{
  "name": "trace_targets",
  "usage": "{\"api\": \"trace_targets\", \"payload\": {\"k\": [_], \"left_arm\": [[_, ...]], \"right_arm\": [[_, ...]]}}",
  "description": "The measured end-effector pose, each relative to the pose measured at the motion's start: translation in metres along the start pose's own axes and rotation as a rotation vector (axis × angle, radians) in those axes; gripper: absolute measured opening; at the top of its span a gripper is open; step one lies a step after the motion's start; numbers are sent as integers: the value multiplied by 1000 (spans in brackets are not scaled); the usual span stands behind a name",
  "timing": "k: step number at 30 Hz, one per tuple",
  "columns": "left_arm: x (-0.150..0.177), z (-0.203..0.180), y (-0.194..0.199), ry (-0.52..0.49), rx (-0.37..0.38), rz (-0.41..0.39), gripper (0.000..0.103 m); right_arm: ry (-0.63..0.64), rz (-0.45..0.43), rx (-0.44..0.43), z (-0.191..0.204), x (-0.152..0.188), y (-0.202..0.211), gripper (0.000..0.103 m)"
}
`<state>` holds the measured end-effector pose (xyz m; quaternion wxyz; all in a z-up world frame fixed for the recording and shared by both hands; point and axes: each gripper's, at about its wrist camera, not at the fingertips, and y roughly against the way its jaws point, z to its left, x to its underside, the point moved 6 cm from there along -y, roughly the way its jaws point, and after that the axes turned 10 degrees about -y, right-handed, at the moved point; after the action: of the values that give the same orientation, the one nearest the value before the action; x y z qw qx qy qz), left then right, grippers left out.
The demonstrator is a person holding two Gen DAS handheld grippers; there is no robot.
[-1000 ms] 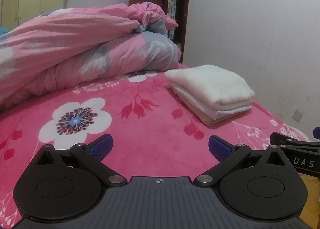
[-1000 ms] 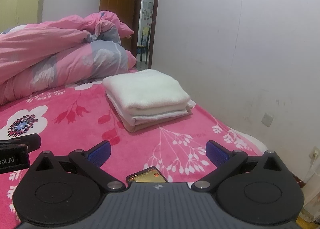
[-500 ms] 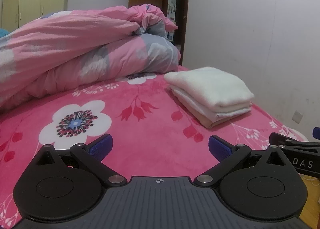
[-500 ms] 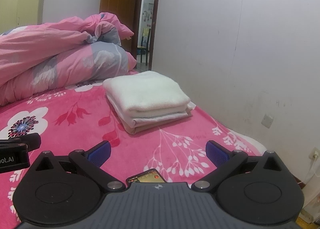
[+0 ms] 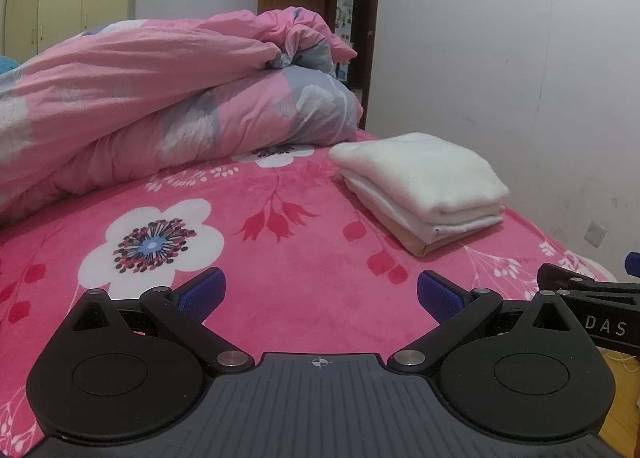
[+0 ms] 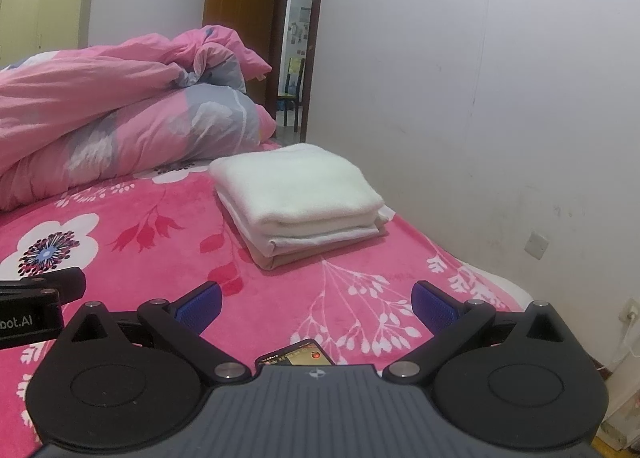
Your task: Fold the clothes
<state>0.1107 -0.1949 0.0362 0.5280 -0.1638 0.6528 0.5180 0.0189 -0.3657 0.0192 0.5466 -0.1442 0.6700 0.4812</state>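
A stack of folded clothes (image 5: 420, 182) (image 6: 296, 194) lies on the pink flowered bed cover near the wall side, a white fluffy piece on top, a pale one and a beige one under it. My left gripper (image 5: 320, 294) hovers low over the cover, open and empty, well short of the stack and to its left. My right gripper (image 6: 316, 300) is also open and empty, with the stack straight ahead at some distance. Each gripper's body shows at the edge of the other's view.
A bunched pink and grey duvet (image 5: 160, 106) (image 6: 120, 110) fills the back left of the bed. A phone (image 6: 296, 354) lies on the cover just under the right gripper. The white wall (image 6: 480, 118) runs along the bed's right side; a doorway (image 6: 296, 58) opens behind.
Both views have shifted slightly, the stack sitting a touch lower in frame. Both grippers stay open and hold nothing.
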Motion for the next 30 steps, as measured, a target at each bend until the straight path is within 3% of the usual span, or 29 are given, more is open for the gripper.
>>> {"api": "trace_targets", "payload": {"k": [30], "left_arm": [[1, 2, 0, 7, 2, -4, 103]], "right_arm": [[17, -1, -1, 6, 2, 1, 103]]}}
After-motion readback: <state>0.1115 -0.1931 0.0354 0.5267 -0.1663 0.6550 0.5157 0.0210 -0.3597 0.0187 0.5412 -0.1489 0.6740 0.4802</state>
